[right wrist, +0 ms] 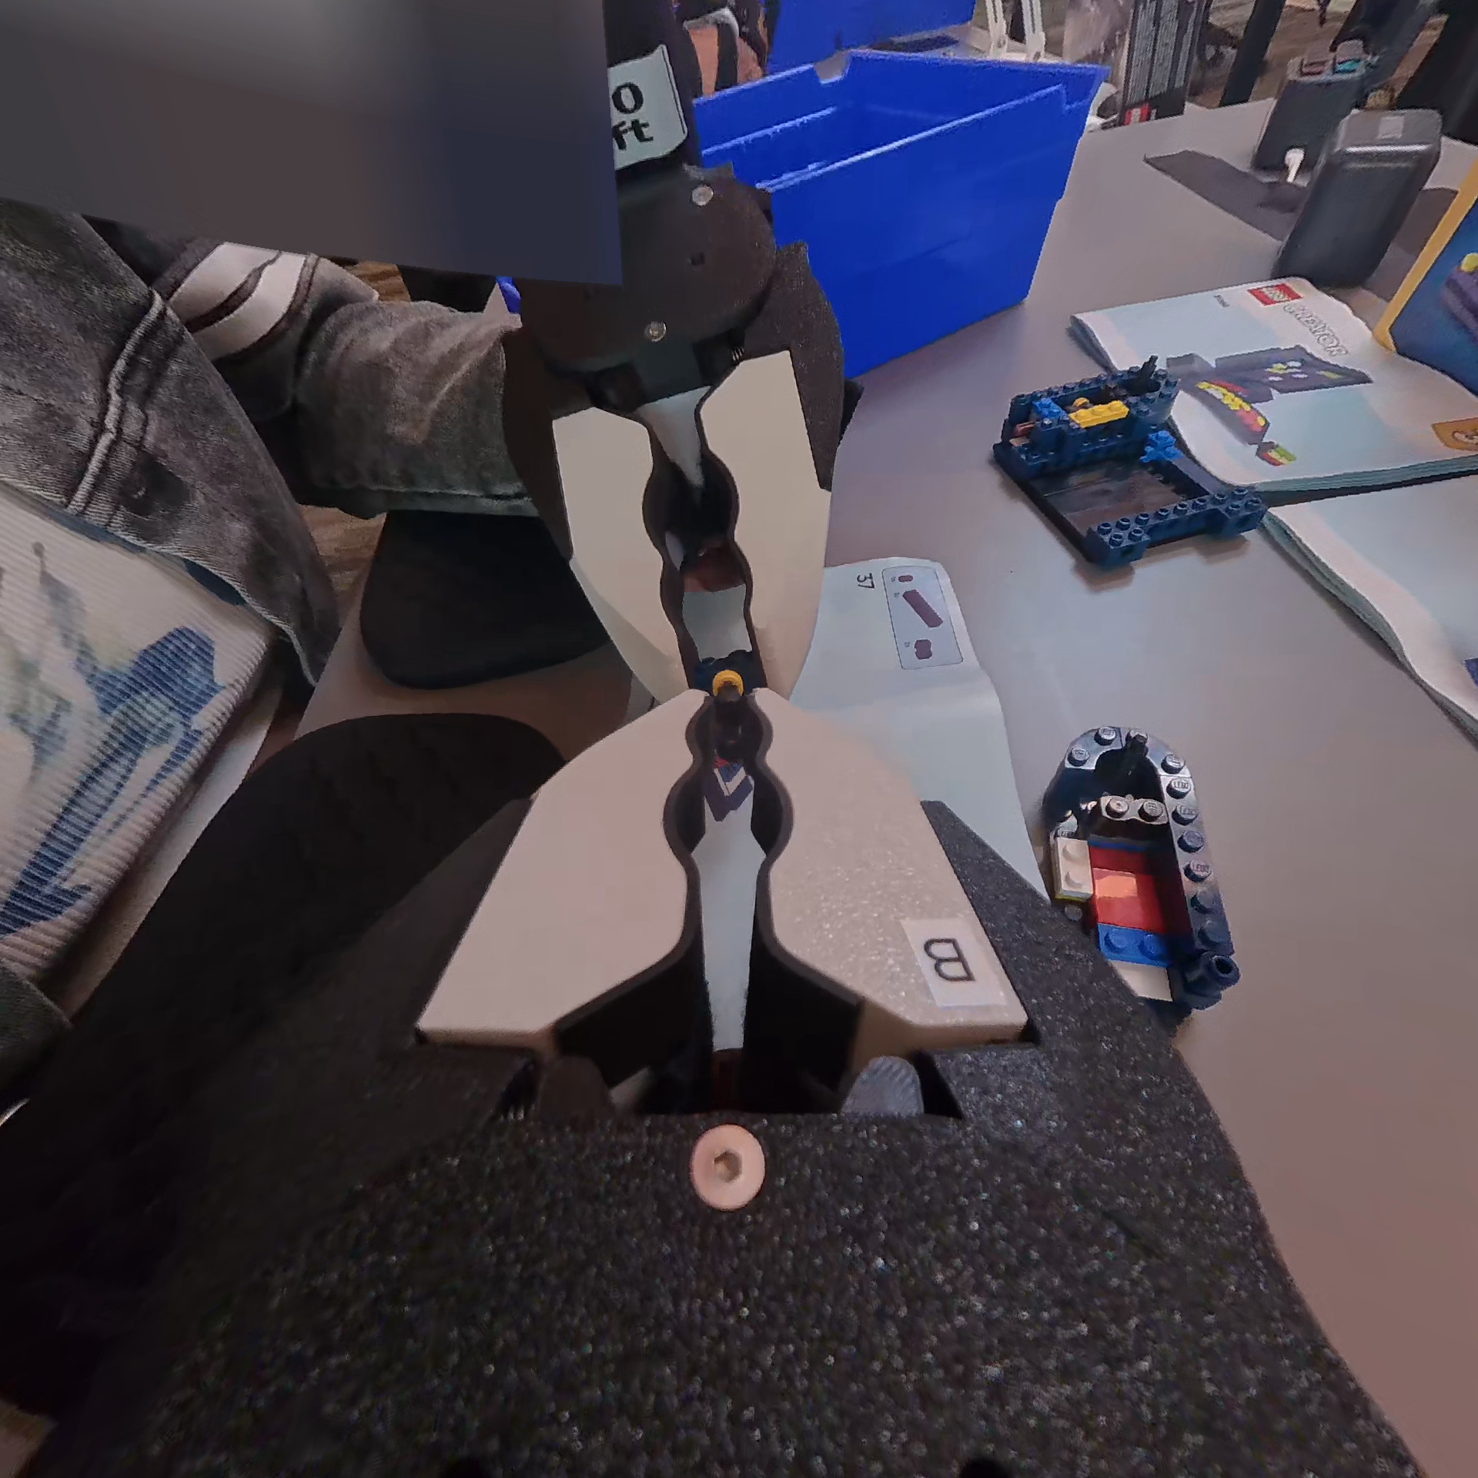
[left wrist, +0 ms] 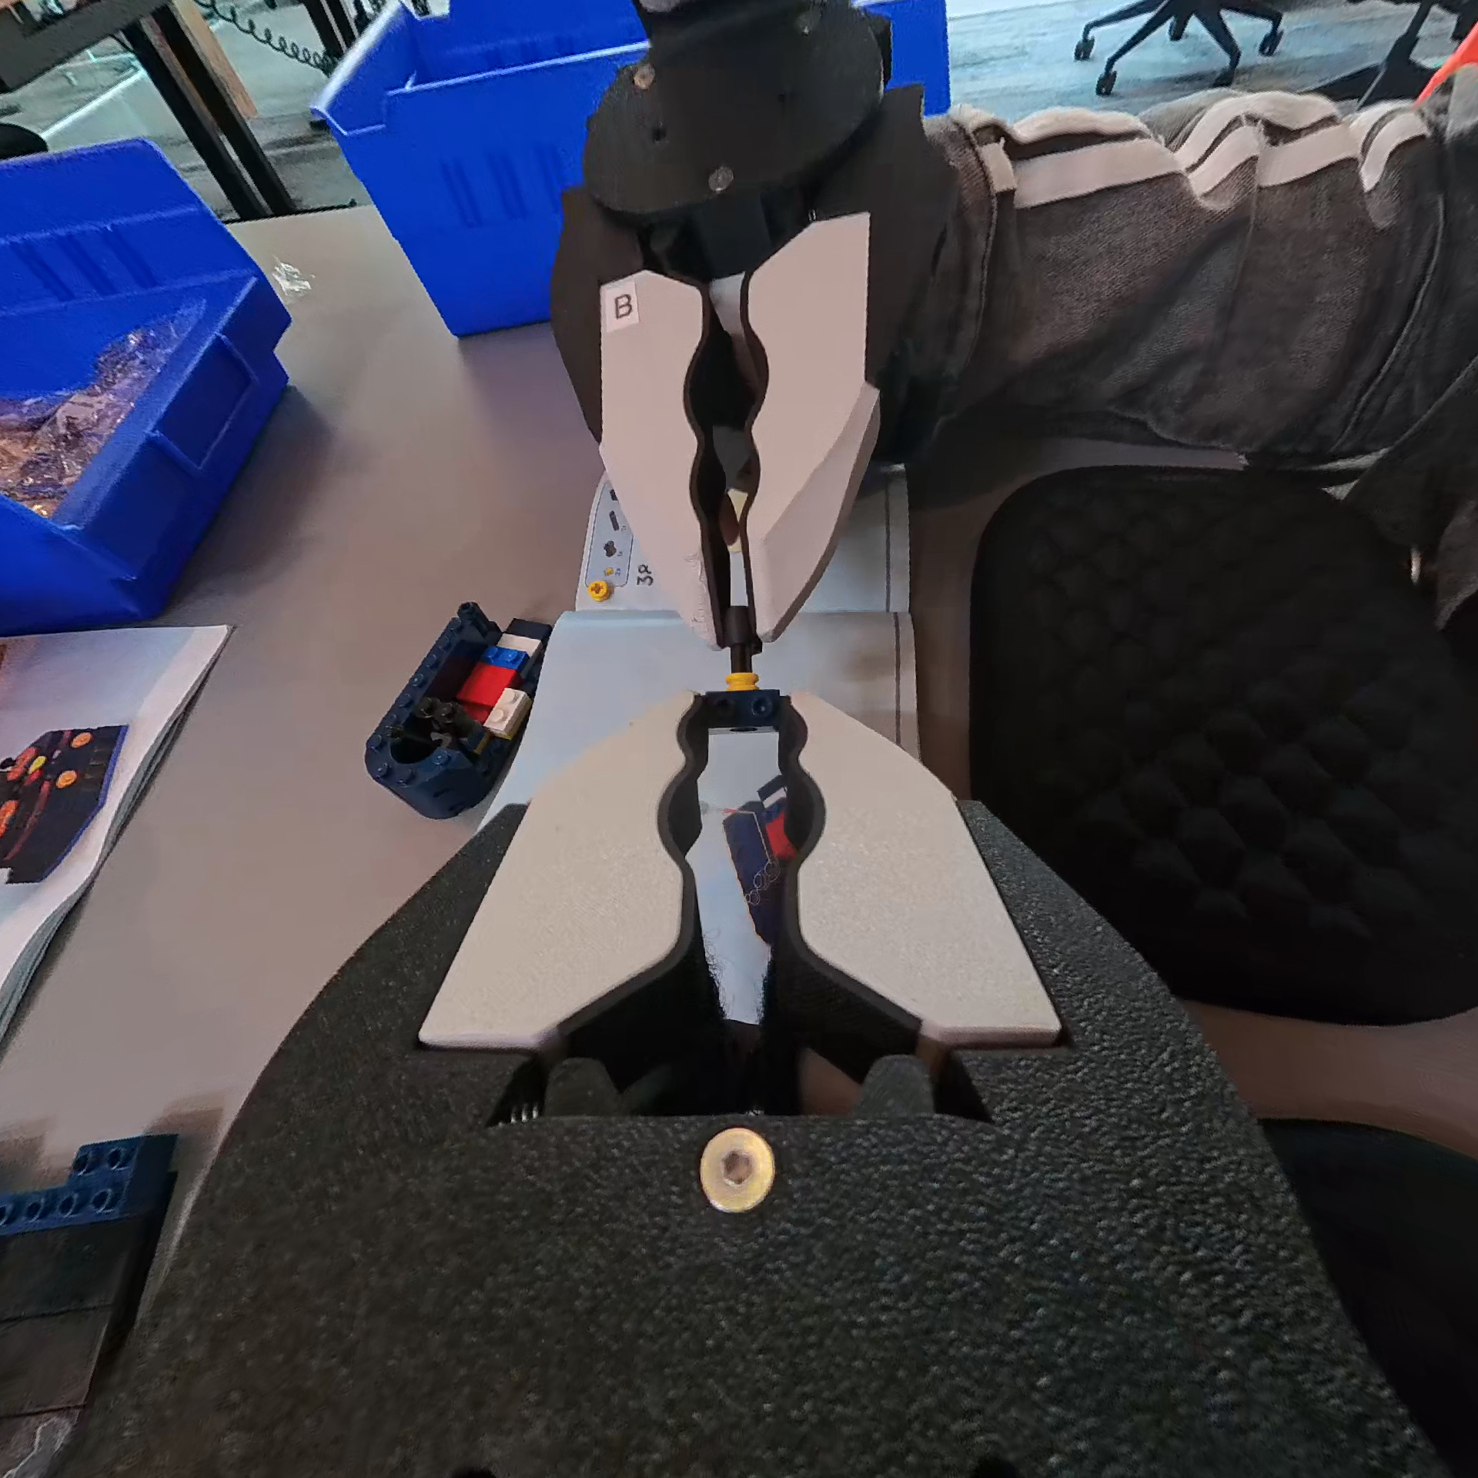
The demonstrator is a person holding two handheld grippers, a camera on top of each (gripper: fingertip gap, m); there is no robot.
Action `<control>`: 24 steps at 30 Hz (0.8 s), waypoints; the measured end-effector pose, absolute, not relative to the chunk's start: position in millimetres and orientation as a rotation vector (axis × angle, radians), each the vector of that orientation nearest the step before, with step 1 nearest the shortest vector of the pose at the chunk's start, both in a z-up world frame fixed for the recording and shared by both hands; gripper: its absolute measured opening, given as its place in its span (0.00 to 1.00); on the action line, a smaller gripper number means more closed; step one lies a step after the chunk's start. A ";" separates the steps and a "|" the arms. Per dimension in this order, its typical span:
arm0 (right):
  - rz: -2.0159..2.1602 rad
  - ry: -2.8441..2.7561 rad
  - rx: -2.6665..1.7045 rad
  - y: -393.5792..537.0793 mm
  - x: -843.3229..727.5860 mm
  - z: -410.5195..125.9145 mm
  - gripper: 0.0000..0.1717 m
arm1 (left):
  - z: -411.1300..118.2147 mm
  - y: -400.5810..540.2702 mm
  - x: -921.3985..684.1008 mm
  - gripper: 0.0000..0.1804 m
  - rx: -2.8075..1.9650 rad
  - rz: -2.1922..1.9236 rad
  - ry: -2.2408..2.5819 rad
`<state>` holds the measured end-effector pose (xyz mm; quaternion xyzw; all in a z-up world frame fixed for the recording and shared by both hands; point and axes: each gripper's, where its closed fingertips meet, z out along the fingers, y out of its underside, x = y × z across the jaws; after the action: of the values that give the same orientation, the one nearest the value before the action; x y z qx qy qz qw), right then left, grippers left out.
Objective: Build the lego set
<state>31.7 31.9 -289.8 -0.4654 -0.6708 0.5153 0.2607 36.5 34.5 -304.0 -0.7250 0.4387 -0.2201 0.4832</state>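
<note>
My left gripper (left wrist: pixel 742 705) is shut on a small dark blue brick with holes (left wrist: pixel 742 707), pinched at its fingertips. My right gripper (left wrist: pixel 736 628) comes in from the far side, tip to tip, and is shut on a thin black pin (left wrist: pixel 737 636). A yellow bush (left wrist: pixel 740 681) sits on the pin's end, right against the blue brick. In the right wrist view, my right gripper (right wrist: pixel 728 708) holds the black pin (right wrist: pixel 726 720). Beyond it are the yellow bush (right wrist: pixel 726 684) and the blue brick (right wrist: pixel 720 665) in the left gripper (right wrist: pixel 724 664). Both are above an instruction sheet (left wrist: pixel 624 664).
A dark blue hull-shaped brick build (left wrist: pixel 448 720) with red, blue and white bricks lies on the grey table (left wrist: pixel 360 480); it also shows in the right wrist view (right wrist: pixel 1144 864). Blue bins (left wrist: pixel 120 384) stand behind. A second build (right wrist: pixel 1120 464) rests by booklets (right wrist: pixel 1280 376). A black-cushioned chair (left wrist: pixel 1200 720) stands beside the table. My two grippers' fingertips are within a few centimetres of each other.
</note>
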 end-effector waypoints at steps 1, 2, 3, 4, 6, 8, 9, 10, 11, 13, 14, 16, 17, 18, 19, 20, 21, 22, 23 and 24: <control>1.411 -1.802 -1.254 31.9 31.4 -287.5 0.04 | -301.7 34.7 36.7 0.09 -1.760 -0.550 1.056; 1.418 -1.796 -1.249 31.7 31.2 -286.1 0.04 | -300.4 34.4 36.9 0.09 -1.756 -0.561 1.049; 1.410 -1.801 -1.251 31.4 31.0 -287.0 0.04 | -301.2 34.2 36.7 0.09 -1.760 -0.559 1.052; 1.395 -1.813 -1.257 31.1 30.7 -289.5 0.04 | -303.3 34.1 36.5 0.09 -1.768 -0.551 1.063; 1.389 -1.823 -1.262 30.4 30.3 -292.1 0.04 | -305.9 33.9 36.5 0.09 -1.775 -0.547 1.073; 1.420 -1.805 -1.255 29.5 29.9 -289.0 0.04 | -302.7 33.5 37.3 0.09 -1.763 -0.572 1.058; 1.419 -1.807 -1.255 29.3 29.9 -289.1 0.04 | -302.6 33.3 37.4 0.09 -1.764 -0.575 1.057; 1.400 -1.823 -1.260 29.0 29.6 -291.7 0.04 | -304.9 33.1 37.3 0.09 -1.774 -0.565 1.068; 1.378 -1.839 -1.269 28.8 29.3 -295.4 0.04 | -308.2 33.1 36.8 0.09 -1.785 -0.546 1.084; 1.375 -1.853 -1.275 27.7 29.2 -298.4 0.04 | -310.8 32.5 37.3 0.09 -1.793 -0.548 1.094; 1.382 -1.846 -1.272 27.7 28.8 -297.5 0.04 | -309.7 32.7 37.5 0.09 -1.789 -0.556 1.085; 1.381 -1.843 -1.272 27.4 28.0 -297.4 0.04 | -309.0 32.8 37.4 0.09 -1.789 -0.561 1.079; 1.366 -1.856 -1.278 27.1 27.6 -299.8 0.04 | -311.1 32.7 37.3 0.09 -1.797 -0.555 1.088; 1.349 -1.870 -1.283 26.7 27.3 -302.8 0.04 | -313.5 32.6 37.2 0.09 -1.804 -0.543 1.099; 1.342 -1.881 -1.285 25.9 27.2 -304.8 0.04 | -315.1 32.0 37.5 0.09 -1.807 -0.539 1.108; 1.344 -1.883 -1.286 25.6 27.2 -305.2 0.04 | -315.4 31.8 37.8 0.09 -1.808 -0.539 1.110; 1.348 -1.878 -1.286 25.7 26.8 -304.7 0.04 | -314.8 32.0 37.6 0.09 -1.807 -0.541 1.107; 1.347 -1.871 -1.283 26.1 26.4 -303.7 0.04 | -313.9 32.4 37.1 0.09 -1.805 -0.541 1.102; 1.340 -1.866 -1.282 26.9 26.0 -302.6 0.04 | -313.0 33.2 36.3 0.09 -1.802 -0.530 1.100; 1.334 -1.871 -1.282 26.9 26.3 -302.0 0.04 | -312.6 33.0 36.4 0.09 -1.801 -0.518 1.106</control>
<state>26.3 26.9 -302.0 -0.4715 -0.6880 0.4906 0.2522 36.4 33.0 -312.6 -0.7330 0.4503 -0.2107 0.4643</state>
